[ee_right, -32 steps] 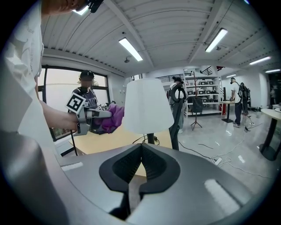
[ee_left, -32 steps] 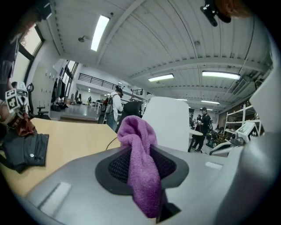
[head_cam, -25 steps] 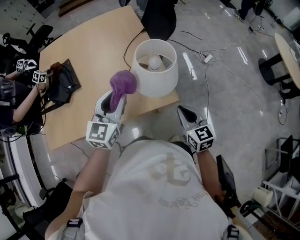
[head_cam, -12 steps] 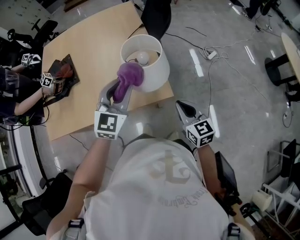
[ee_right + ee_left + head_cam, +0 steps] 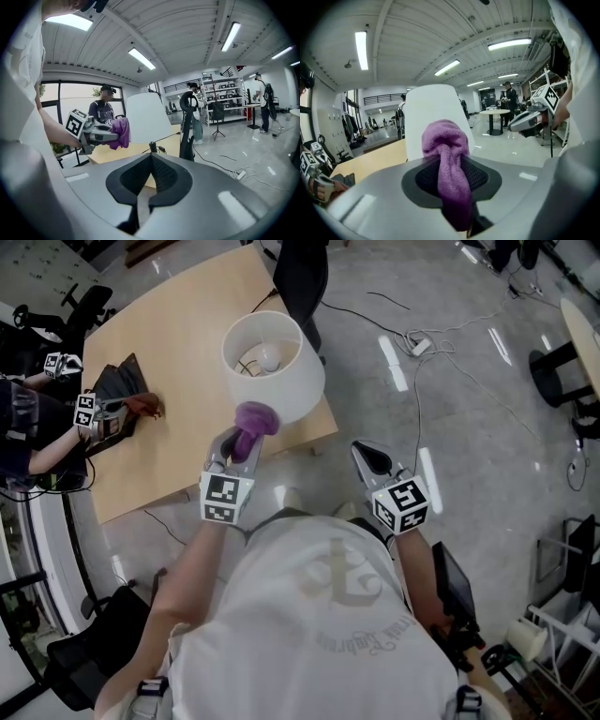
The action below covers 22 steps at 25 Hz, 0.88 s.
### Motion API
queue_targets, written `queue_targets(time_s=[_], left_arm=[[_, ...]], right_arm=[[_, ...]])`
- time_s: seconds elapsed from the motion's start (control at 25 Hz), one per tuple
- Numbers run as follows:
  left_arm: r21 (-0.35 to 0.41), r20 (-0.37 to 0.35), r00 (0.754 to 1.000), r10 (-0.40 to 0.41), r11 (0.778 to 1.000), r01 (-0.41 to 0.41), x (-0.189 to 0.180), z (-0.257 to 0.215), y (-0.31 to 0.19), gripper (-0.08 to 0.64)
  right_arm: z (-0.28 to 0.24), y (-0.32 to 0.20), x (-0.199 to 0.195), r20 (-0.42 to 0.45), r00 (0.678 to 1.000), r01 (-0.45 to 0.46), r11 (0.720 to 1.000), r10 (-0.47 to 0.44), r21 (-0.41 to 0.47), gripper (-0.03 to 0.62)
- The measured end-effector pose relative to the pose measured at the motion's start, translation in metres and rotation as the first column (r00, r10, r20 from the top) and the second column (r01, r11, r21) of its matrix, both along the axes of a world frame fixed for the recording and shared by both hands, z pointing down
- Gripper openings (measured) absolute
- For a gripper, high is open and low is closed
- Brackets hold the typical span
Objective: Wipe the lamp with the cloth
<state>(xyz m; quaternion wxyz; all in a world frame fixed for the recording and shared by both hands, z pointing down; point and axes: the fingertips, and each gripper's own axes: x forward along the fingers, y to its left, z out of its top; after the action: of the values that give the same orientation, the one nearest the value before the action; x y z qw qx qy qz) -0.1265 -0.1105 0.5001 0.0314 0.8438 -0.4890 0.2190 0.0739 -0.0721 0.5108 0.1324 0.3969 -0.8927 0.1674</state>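
Left claw [image 5: 236,444], lower left of centre: clamped on purple cloth [image 5: 253,418], wad bulging past tips.

Just swept down! A second ago cloth rode beside top rim of lamp [image 5: 274,362]; now at its lower near edge, contact looks likely. Reads as one downward stroke done, other sides probably still unwiped.

Lamp upper centre, on corner of bench [image 5: 178,334].

Right claw [image 5: 367,457], right of centre: shut, empty, off bench edge, hardly shifted.
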Motion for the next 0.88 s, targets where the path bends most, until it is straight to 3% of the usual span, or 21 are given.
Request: queue_targets(time_s=[0.16,0.28,0.48,0.72,0.88], left_arm=[[-0.108,0.007,0.999,0.044,0.993,-0.043,0.009,0.033,0.014,0.107],[-0.113,0.004,0.999,0.048,0.992,-0.048,0.014,0.029,0.021,0.107],[0.033,-0.015,0.996,0.086,0.996,-0.085,0.026,-0.035,0.024,0.107],[0.249,0.012,0.996,0.083,0.965,-0.083,0.042,-0.122,0.017,0.107],[0.288,0.061,0.998,0.02,0.957,-0.037,0.041,-0.145,0.002,0.107]], right_arm=[[0.002,0.001,0.004,0.002,1.0,0.002,1.0,-0.002,-0.003,0.014],[0.003,-0.001,0.004,0.006,1.0,0.007,1.0,-0.007,-0.006,0.014],[0.002,-0.005,-0.003,0.018,0.999,0.027,1.0,-0.027,-0.001,0.014],[0.003,-0.01,-0.011,0.032,0.998,0.048,0.999,-0.048,-0.004,0.014],[0.002,-0.017,-0.011,0.04,0.998,0.047,0.999,-0.047,-0.013,0.014]])
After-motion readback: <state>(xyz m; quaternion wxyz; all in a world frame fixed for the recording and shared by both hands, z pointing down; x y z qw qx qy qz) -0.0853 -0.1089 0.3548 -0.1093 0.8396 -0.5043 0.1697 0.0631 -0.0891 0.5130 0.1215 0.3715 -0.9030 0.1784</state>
